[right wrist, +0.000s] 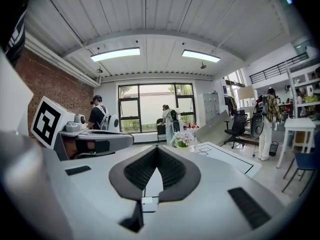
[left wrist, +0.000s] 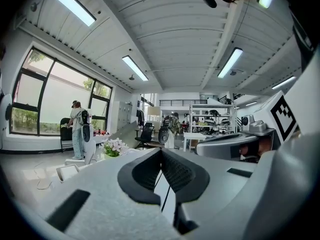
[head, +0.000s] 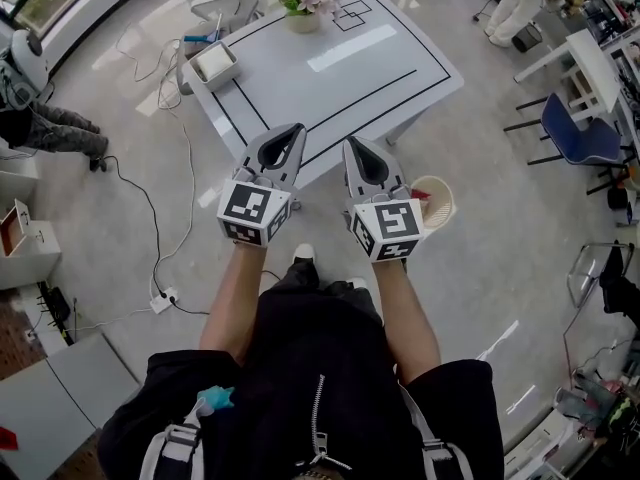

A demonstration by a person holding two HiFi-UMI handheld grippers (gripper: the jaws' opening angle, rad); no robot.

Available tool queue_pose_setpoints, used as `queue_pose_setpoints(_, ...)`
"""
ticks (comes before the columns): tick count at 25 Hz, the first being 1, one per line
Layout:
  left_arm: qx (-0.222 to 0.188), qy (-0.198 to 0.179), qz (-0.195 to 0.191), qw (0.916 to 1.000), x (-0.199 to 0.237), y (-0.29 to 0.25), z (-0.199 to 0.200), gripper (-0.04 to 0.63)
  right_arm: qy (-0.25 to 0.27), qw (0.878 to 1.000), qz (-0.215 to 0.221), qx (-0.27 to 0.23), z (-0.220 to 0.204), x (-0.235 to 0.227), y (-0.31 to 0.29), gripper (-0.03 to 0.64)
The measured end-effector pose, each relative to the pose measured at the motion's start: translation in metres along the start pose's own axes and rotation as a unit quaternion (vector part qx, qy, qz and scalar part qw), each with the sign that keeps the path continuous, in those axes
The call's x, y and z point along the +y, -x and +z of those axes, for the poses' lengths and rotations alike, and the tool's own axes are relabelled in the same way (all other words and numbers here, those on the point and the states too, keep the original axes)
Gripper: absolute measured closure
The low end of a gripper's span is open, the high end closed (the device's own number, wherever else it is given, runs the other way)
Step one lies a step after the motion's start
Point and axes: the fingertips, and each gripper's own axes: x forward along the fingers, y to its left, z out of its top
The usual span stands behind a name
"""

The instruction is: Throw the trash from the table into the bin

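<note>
The white table (head: 330,78) with black lines stands just ahead of me, and I see no loose trash on its top. A cream bin (head: 438,200) sits on the floor beside my right gripper, with something red (head: 420,196) inside. My left gripper (head: 292,128) and right gripper (head: 352,143) are held side by side, level, at the table's near edge. In the left gripper view the left gripper (left wrist: 161,151) is shut with nothing in it. In the right gripper view the right gripper (right wrist: 157,149) is also shut and empty.
A flower pot (head: 304,3) stands at the table's far edge and a white box (head: 213,63) at its left corner. Cables (head: 150,218) and a power strip (head: 162,300) lie on the floor to the left. A blue chair (head: 575,138) stands to the right.
</note>
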Motion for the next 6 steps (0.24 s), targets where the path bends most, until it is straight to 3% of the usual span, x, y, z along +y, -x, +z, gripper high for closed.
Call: queue_pose_setpoints(6, 0.003, 0.0, -0.006, 1.0, 0.002, 0.0031, -0.0017, 0.589, 0.0, 1.0, -0.002, 0.001, -0.0007, 0.0082, -0.0019, 0.607)
